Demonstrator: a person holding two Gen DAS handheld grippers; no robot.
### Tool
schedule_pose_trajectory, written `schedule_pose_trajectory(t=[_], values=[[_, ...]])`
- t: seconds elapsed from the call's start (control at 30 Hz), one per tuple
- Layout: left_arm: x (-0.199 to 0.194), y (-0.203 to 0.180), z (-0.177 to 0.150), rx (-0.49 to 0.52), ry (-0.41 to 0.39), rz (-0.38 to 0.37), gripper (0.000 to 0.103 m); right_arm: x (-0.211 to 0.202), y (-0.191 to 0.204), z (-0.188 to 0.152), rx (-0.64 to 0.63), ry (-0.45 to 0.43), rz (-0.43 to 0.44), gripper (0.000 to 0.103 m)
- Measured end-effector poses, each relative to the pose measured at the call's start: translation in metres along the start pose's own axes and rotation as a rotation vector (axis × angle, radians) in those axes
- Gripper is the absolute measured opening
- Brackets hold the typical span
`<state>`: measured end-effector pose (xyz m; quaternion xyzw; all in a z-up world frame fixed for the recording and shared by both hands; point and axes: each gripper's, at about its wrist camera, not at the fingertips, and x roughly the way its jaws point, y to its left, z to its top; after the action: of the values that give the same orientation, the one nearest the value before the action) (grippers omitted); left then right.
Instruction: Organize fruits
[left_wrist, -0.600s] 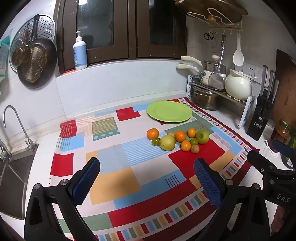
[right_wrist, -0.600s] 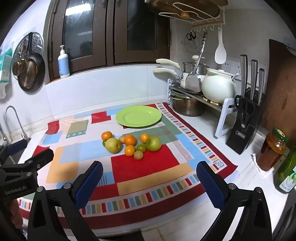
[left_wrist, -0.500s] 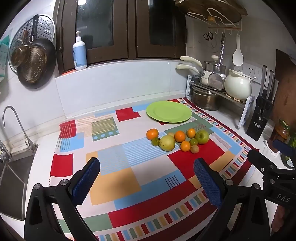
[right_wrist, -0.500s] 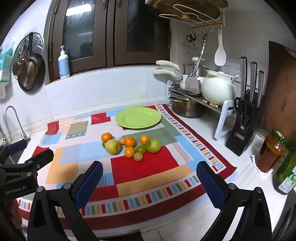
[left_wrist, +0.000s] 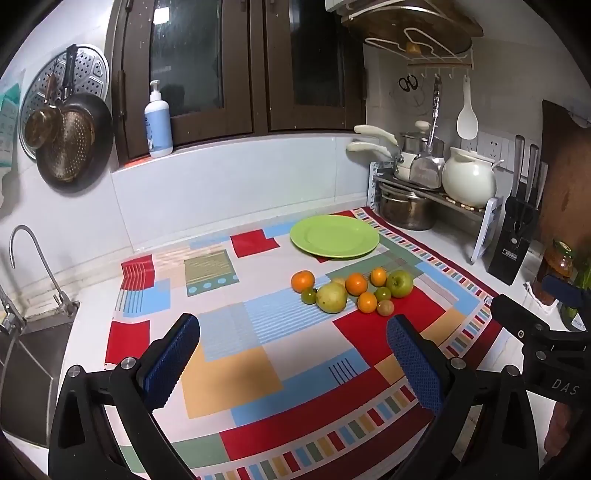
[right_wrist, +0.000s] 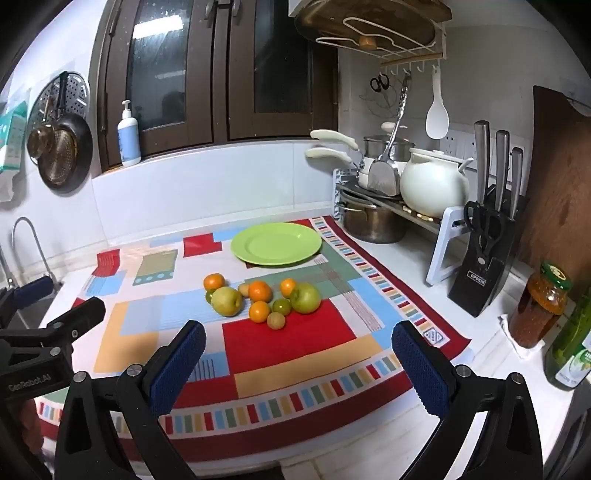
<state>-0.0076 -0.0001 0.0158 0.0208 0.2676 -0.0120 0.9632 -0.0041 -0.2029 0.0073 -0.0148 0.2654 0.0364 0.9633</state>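
A cluster of fruit lies on a patterned mat: several oranges (left_wrist: 356, 283), a yellow pear (left_wrist: 331, 297) (right_wrist: 226, 301), a green apple (left_wrist: 399, 283) (right_wrist: 305, 298), and small green and brownish fruits. An empty green plate (left_wrist: 334, 235) (right_wrist: 276, 243) sits behind the cluster. My left gripper (left_wrist: 291, 354) is open and empty, well short of the fruit. My right gripper (right_wrist: 297, 354) is open and empty, also short of the fruit. Each gripper shows at the edge of the other's view.
The patterned mat (left_wrist: 236, 369) covers a white counter. A rack with pots and a white kettle (right_wrist: 432, 184) stands back right. A knife block (right_wrist: 484, 251), a jar (right_wrist: 541, 306) and a green bottle stand on the right. A sink and tap (left_wrist: 33, 258) are on the left.
Both grippers stay open and almost still; the right view has edged slightly closer to the fruit. Nothing on the mat has moved.
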Motion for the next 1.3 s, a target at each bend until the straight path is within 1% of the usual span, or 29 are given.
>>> schedule_pose_trajectory(t=[0.3, 0.6, 1.3], values=[[-0.007, -0.002, 0.002, -0.002, -0.027, 0.004, 0.103, -0.005, 0.001, 0.002, 0.001, -0.022, 0.015, 0.102], [-0.012, -0.002, 0.001, -0.009, -0.048, -0.011, 0.103, -0.009, 0.001, 0.002, 0.001, -0.035, 0.022, 0.102], [-0.015, 0.0, 0.008, -0.011, -0.075, -0.033, 0.103, -0.014, -0.001, 0.007, 0.004, -0.054, 0.029, 0.102]])
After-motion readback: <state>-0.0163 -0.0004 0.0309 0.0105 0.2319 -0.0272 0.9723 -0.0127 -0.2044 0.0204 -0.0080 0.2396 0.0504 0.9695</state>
